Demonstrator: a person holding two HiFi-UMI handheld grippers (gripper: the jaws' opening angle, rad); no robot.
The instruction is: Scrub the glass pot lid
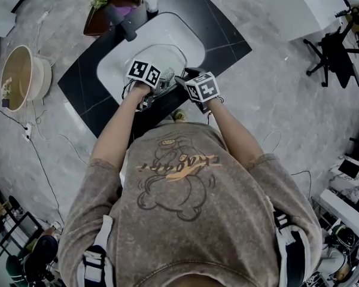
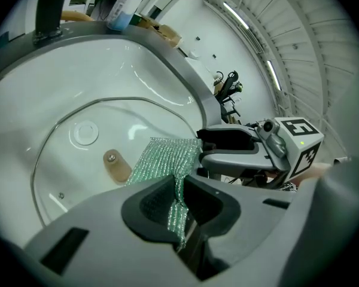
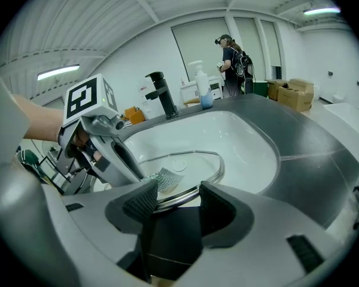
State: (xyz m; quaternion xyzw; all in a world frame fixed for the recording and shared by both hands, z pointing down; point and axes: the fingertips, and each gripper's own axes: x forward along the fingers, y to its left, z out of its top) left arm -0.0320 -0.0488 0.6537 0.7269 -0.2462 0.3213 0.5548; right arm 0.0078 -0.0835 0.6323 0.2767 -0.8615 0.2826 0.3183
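Note:
The glass pot lid (image 1: 170, 55) lies in the white sink (image 1: 188, 31); its metal rim and brown knob (image 2: 116, 165) show through the glass. My left gripper (image 2: 179, 205) is shut on a green glittery scrubbing cloth (image 2: 164, 160), which drapes forward onto the lid (image 2: 72, 166) next to the knob. My right gripper (image 3: 176, 199) is at the lid's near edge, and the rim (image 3: 182, 191) runs between its widely spread pads, which rest against it. From the head view, the left gripper (image 1: 158, 88) and the right gripper (image 1: 180, 79) sit close together over the sink's near side.
A black faucet (image 3: 163, 93) and a soap bottle (image 3: 200, 85) stand behind the sink on the black counter (image 1: 227, 34). A person (image 3: 232, 64) stands far back. A round wooden basin (image 1: 21, 73) is on the floor at left, and a black chair (image 1: 335, 55) at right.

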